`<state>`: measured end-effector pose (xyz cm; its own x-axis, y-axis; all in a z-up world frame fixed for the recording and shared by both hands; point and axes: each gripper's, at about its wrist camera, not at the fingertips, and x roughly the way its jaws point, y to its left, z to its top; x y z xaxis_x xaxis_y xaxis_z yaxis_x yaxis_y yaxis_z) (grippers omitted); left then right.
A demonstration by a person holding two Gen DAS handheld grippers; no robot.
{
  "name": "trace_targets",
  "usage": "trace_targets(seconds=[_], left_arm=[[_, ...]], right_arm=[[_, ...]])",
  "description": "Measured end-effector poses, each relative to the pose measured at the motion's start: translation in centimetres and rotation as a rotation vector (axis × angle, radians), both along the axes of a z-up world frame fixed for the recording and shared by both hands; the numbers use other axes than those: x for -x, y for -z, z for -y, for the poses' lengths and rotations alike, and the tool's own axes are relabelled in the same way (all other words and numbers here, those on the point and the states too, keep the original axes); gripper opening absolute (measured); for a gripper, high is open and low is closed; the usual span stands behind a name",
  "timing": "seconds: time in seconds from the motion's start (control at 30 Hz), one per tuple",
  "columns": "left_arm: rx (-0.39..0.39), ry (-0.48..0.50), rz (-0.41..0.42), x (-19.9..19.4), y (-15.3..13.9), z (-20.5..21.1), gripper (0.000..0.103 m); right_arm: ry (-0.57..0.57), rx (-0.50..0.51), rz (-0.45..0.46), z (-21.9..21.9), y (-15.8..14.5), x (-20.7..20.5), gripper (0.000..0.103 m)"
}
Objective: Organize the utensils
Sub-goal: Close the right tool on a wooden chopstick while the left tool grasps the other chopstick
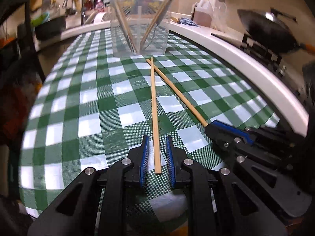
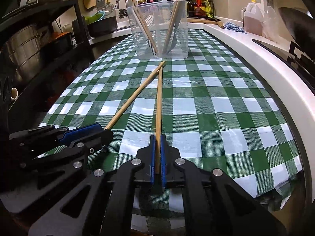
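Note:
Two wooden chopsticks lie crossed at their far tips on the green checked tablecloth (image 1: 88, 102). One chopstick (image 1: 154, 106) runs between the pads of my left gripper (image 1: 157, 140), which is open with a gap on each side of it. My right gripper (image 2: 157, 138) is shut on the other chopstick (image 2: 159, 98), also seen in the left wrist view (image 1: 177, 92). A clear plastic container (image 1: 138, 25) stands beyond the tips, holding several chopsticks and utensils; it also shows in the right wrist view (image 2: 157, 27).
A white counter edge (image 1: 246, 59) runs along the right with a wok (image 1: 261, 33) on a stove, an oil jug (image 1: 203, 11) and a blue cloth (image 2: 234, 26). A dark rack with metal pots (image 2: 23, 47) stands left; a sink area lies behind.

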<state>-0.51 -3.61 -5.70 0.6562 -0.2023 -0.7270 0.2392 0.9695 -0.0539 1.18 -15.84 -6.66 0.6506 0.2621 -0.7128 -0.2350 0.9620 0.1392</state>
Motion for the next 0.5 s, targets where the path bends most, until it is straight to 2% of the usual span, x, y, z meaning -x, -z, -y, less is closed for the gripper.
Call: trace_targets(seconds=[0.07,0.3,0.5], left_arm=[[-0.014,-0.007,0.005,0.1,0.0,0.0,0.007],[0.0,-0.128,0.054,0.7,-1.2,-2.6,0.006],[0.03,-0.147,0.002,0.7,-0.5,-3.4,0.007]], right_arm=[[0.007,0.0,-0.002,0.3,0.0,0.1,0.005],[0.06,0.036,0.007,1.5,-0.1,0.6,0.005],[0.064,0.046,0.006,1.9,0.0,1.0,0.006]])
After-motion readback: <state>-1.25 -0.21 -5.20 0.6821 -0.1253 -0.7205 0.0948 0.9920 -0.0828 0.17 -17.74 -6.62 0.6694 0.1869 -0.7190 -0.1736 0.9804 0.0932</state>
